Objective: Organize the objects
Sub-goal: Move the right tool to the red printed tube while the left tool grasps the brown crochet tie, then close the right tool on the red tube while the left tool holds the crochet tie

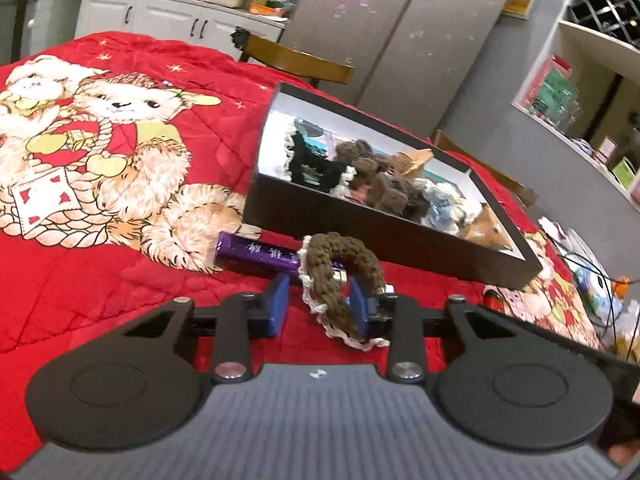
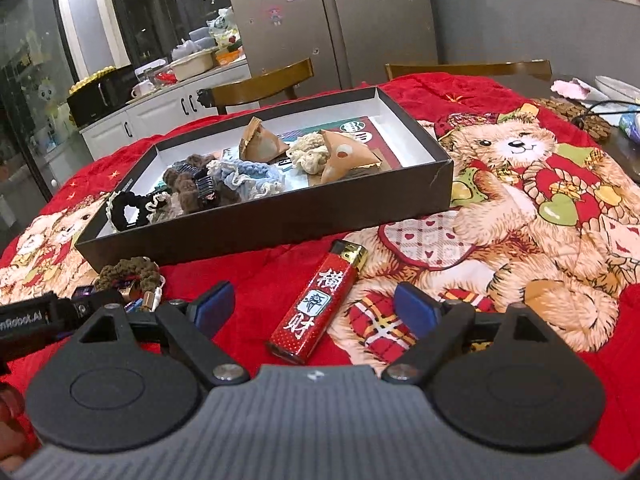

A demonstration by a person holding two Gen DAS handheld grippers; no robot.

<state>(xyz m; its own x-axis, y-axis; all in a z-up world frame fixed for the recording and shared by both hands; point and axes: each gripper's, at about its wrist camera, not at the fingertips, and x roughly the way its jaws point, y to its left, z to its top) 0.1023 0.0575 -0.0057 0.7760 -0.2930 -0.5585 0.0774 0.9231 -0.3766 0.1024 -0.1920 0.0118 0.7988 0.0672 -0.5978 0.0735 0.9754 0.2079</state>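
Red quilted cloth point(image 2: 280, 276) with teddy-bear prints covers the whole table and carries everything else. On it, at about eleven o'clock from the right gripper, stands a shallow dark box point(image 2: 256, 224) with a white inside, its lid off. Inside the box lie crocheted hair ties in brown, blue, cream and black, a dark hair clip, and two tan pyramid-shaped packets point(image 2: 262, 142) on a printed card.

Just outside the box's near wall, at twelve o'clock from the right gripper point(image 2: 316, 312), a red lighter point(image 2: 316, 304) with a gold cap and white characters lies flat on the cloth, slanting toward one o'clock. That gripper's blue pads stand wide apart, one on either side of the lighter's lower end, neither touching it; it holds nothing.

At nine o'clock in the right view, the left gripper point(image 1: 320, 304) sits low beside the box's near left corner. Its jaws are partly closed, with a brown crocheted hair tie point(image 1: 340, 280) edged in cream between them; the tie rests against the right pad, while a gap shows at the left pad, so no firm grip is visible. A purple lighter point(image 1: 256, 256) lies at twelve o'clock from this gripper, passing under the tie's loop
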